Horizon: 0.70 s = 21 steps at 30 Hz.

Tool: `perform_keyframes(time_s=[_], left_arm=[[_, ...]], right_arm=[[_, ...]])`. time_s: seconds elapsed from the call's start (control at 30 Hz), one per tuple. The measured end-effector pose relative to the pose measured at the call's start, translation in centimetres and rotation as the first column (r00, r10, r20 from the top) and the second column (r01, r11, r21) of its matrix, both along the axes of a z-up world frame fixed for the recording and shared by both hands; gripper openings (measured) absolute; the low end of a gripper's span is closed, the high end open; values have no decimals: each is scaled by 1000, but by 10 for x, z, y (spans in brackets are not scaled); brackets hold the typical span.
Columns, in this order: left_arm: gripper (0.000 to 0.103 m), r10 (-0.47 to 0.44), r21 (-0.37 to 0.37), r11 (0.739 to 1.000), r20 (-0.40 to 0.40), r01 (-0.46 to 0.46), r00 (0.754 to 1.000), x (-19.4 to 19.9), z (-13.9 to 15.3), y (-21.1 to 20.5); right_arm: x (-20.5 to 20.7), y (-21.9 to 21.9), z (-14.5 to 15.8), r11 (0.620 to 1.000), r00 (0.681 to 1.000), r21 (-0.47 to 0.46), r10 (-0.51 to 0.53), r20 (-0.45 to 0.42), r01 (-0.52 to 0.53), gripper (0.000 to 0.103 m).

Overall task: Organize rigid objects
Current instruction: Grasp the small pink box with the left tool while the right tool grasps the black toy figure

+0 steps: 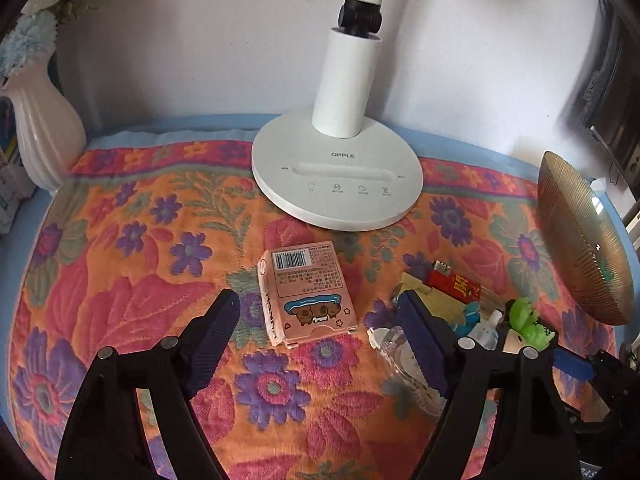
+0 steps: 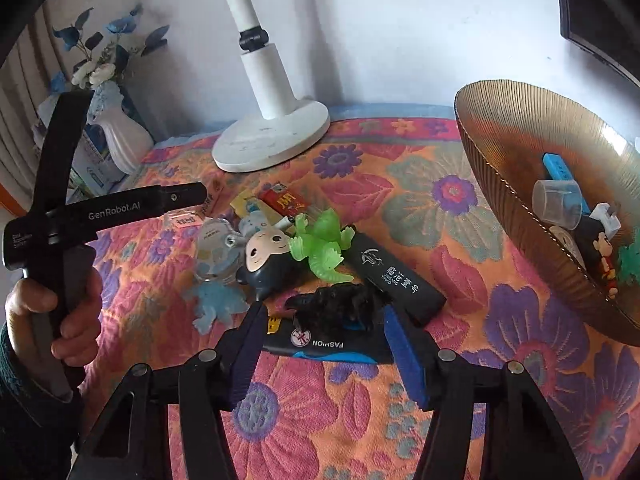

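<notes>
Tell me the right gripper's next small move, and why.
Probably close the right gripper on the black dinosaur. The toy lies between its open fingers, pads not yet pressing, and the bowl to the right already holds other small items, so gripping it comes before carrying it there.

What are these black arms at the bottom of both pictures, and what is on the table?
They are hand-held grippers, one per hand; no robot. Each picture comes from a camera on one gripper, looking along its fingers. The left gripper frames a pink card box without touching it. The right gripper is around a black toy dinosaur, but contact is unclear. On the flowered cloth lie a green dinosaur, a black case and a lamp base. The ribbed bowl already holds small things.
</notes>
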<state>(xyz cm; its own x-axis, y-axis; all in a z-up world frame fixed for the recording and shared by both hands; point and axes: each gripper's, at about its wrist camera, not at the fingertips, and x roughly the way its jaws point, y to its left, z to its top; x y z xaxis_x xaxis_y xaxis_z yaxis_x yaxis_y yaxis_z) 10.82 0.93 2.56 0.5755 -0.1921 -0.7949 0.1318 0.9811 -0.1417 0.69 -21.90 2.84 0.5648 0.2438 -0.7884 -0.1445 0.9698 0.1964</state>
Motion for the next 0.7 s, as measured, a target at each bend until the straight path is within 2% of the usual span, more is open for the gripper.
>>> perform_keyframes(time_s=[0.03,0.07,0.1,0.27,0.37,0.43,0.57,0.7], left_arm=[[66,-3,-8,1000,-3,3,1000,2,-4,-1],[47,-6,-16,1000,-12,5,1000,4,-7,-2],[39,-12,-24,1000,-22,11,1000,6,-11,-2],[37,5,-51,999,68,-1,998,-18,7,9],[37,-6,-86,996,123,17,992,-54,31,17],[37,-29,-93,995,127,41,991,-84,38,15],[37,-85,-128,987,73,94,994,-137,20,0],[37,-118,-103,987,31,120,993,-164,-8,-21]], right_arm=[[2,3,-2,1000,1000,-24,-6,2,6,46],[2,4,-2,1000,1000,-28,-6,6,6,46],[1,3,-2,1000,1000,-28,-9,20,9,46],[-14,-8,10,1000,997,20,-12,80,10,45],[-32,-15,34,1000,991,17,-9,134,7,45],[-50,-16,44,999,989,-8,35,143,-34,45],[-85,-12,30,982,981,-79,180,69,-174,45],[-106,-7,-2,952,968,-198,246,44,-233,47]])
